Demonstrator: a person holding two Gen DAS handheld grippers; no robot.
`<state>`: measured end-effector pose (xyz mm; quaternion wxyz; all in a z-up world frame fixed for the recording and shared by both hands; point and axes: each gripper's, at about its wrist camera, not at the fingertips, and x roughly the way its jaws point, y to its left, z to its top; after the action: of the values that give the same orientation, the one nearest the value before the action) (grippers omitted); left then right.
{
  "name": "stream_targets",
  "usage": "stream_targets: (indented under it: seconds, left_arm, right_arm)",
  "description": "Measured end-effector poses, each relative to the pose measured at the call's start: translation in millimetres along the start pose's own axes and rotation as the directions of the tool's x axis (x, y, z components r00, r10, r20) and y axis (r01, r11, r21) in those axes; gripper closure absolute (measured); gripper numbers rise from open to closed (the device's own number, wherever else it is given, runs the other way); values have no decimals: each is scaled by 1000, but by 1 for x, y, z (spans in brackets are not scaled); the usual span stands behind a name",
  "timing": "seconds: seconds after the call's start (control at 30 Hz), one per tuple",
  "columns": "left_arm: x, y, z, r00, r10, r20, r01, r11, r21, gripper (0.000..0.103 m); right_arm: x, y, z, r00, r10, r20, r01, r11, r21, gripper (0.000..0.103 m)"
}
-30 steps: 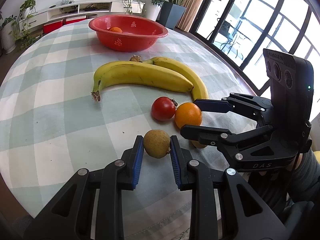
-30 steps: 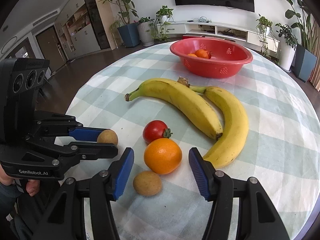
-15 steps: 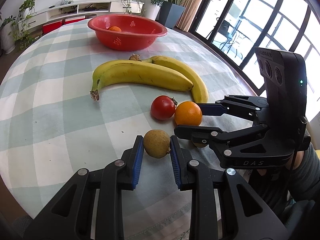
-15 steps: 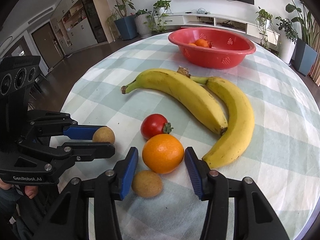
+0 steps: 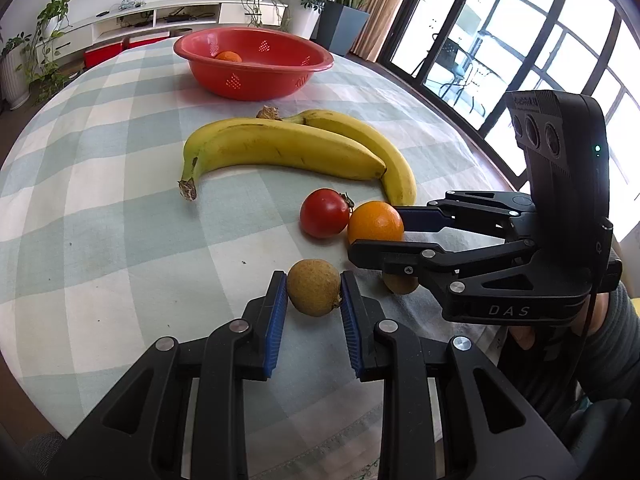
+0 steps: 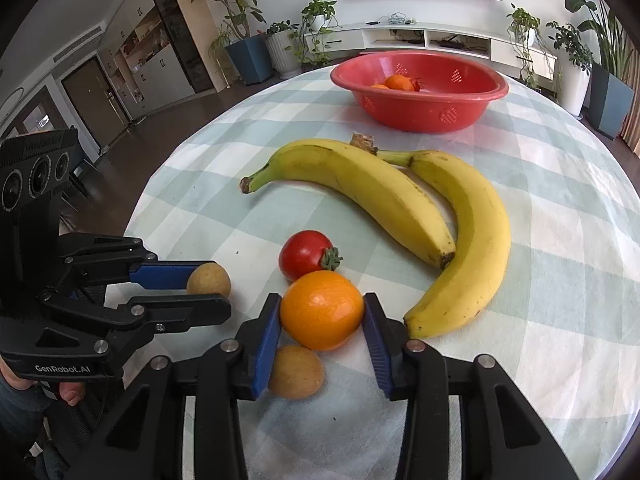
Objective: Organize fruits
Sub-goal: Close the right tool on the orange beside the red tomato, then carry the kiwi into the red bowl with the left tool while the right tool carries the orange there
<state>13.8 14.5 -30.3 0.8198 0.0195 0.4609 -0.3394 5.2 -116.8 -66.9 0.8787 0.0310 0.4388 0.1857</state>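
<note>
My left gripper [image 5: 313, 294] is shut on a small brown fruit [image 5: 313, 292] at table level; it shows in the right wrist view [image 6: 209, 280] too. My right gripper [image 6: 322, 312] is shut on an orange [image 6: 322, 310], also seen in the left wrist view [image 5: 375, 222]. A red tomato [image 6: 306, 254] touches the orange on its far side. A second brown fruit [image 6: 296, 372] lies under my right gripper. Two joined bananas [image 6: 384, 196] lie further back. A red basket [image 6: 420, 92] at the far end holds an orange fruit [image 6: 400, 82].
The round table has a green and white checked cloth [image 5: 100, 208]. Its edge curves close on the right [image 5: 472, 144] by tall windows. Potted plants [image 6: 240, 32] and a low white shelf [image 6: 440, 40] stand beyond the table.
My right gripper has moved forward and closed its pads onto the orange. My left gripper stays shut on the brown fruit and has barely moved.
</note>
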Motion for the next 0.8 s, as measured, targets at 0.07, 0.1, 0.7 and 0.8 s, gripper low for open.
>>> stream_targets:
  seconds: [0.07, 0.1, 0.7, 0.8]
  left_arm:
    - [0, 0, 0, 1000, 0, 1, 0, 1000, -1, 78]
    - [0, 0, 0, 1000, 0, 0, 0, 1000, -2, 78]
    - [-11, 9, 7, 998, -55, 34, 56, 997, -45, 78]
    - [-18, 12, 16, 998, -40, 48, 41, 998, -36, 78]
  right_arm:
    - [0, 0, 0, 1000, 3, 1, -3, 1000, 2, 59]
    - [-1, 0, 0, 1000, 4, 2, -4, 1000, 3, 59]
    - [-36, -18, 2, 995, 13, 101, -23, 995, 99, 60]
    - [-52, -26, 14, 988, 20, 150, -38, 993, 114, 60]
